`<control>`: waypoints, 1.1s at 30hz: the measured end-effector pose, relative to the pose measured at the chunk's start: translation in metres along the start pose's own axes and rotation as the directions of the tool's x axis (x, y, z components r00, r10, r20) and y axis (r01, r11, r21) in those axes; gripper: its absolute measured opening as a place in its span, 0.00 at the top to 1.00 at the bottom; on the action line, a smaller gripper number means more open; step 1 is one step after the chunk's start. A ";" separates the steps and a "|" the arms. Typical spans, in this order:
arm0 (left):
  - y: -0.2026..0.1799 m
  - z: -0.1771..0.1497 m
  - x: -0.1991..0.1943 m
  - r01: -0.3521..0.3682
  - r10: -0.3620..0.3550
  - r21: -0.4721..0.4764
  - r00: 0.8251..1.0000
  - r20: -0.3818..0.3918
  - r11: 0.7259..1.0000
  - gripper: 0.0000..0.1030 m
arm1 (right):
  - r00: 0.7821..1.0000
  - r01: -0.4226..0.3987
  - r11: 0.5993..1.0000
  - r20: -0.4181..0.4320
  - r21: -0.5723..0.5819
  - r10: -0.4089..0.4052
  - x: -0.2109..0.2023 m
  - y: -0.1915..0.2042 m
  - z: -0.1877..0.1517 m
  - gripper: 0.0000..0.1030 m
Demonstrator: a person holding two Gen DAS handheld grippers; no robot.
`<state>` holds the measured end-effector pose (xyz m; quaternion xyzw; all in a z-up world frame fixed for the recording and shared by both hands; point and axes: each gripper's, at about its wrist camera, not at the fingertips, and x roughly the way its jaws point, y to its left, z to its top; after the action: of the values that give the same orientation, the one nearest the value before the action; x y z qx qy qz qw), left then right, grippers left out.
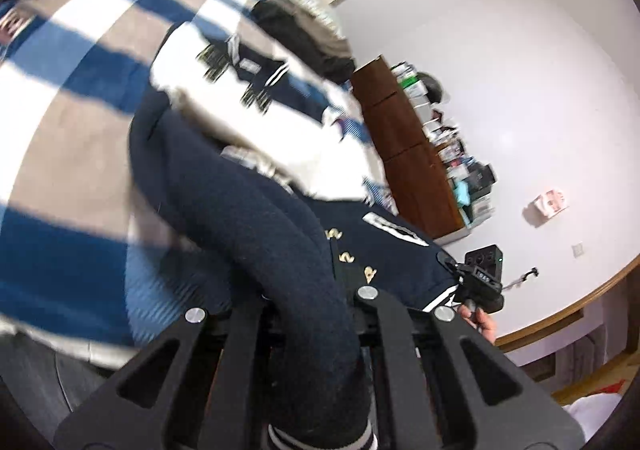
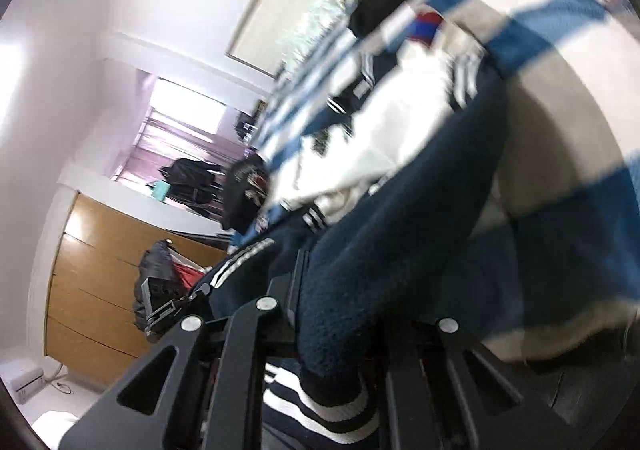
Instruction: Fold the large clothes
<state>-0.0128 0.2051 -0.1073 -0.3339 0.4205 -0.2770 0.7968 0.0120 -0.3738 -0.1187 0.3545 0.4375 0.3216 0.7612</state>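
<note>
Across the bottom of the left wrist frame, left gripper (image 1: 316, 338) clamped shut on a dark navy jacket (image 1: 256, 202), its striped cuff at the lower edge. Beyond, toward upper left, white panels of the same garment over a blue, white and beige striped bedspread (image 1: 72, 62). Lower right, right gripper (image 1: 478, 282) in a hand. Across the bottom of the right wrist frame, right gripper (image 2: 340, 342) likewise closed on the jacket (image 2: 400, 250), bedspread (image 2: 552, 10) upper right.
</note>
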 end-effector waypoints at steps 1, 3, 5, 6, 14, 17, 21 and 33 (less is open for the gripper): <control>-0.007 0.014 0.000 0.004 -0.004 0.012 1.000 0.011 1.000 0.94 | 1.000 -0.010 1.000 0.016 -0.004 0.010 -0.001 0.006 0.012 0.89; -0.016 0.039 0.000 0.017 -0.017 0.009 0.999 0.030 1.000 0.94 | 0.999 -0.023 1.000 0.036 -0.010 0.023 0.002 0.015 0.028 0.89; -0.022 0.057 0.003 0.030 -0.030 0.005 0.998 0.049 1.000 0.94 | 0.997 -0.040 0.999 0.059 -0.011 0.040 0.004 0.023 0.049 0.89; -0.024 0.071 0.004 0.041 -0.041 -0.002 0.997 0.061 0.999 0.94 | 0.997 -0.047 0.999 0.068 -0.009 0.047 0.003 0.024 0.059 0.89; -0.010 0.167 0.032 0.046 -0.035 -0.087 0.992 0.123 0.995 0.94 | 0.990 -0.033 0.999 0.139 0.013 0.031 0.043 0.041 0.156 0.89; 0.005 0.207 0.054 0.027 -0.014 -0.110 0.993 0.114 0.994 0.94 | 0.991 0.009 1.000 0.135 0.026 -0.013 0.074 0.033 0.202 0.89; 0.036 0.258 0.092 -0.014 0.029 -0.150 0.995 0.098 0.989 0.94 | 0.991 0.076 0.996 0.108 0.038 -0.079 0.123 0.015 0.260 0.89; 0.192 0.340 0.235 -0.164 0.157 -0.331 0.986 -0.051 0.929 0.94 | 0.944 0.331 0.935 -0.063 0.125 -0.325 0.284 -0.118 0.358 0.89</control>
<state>0.4246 0.2566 -0.2241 -0.4254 0.4965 -0.1394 0.7437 0.4704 -0.3029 -0.2095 0.3202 0.5269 0.1673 0.7693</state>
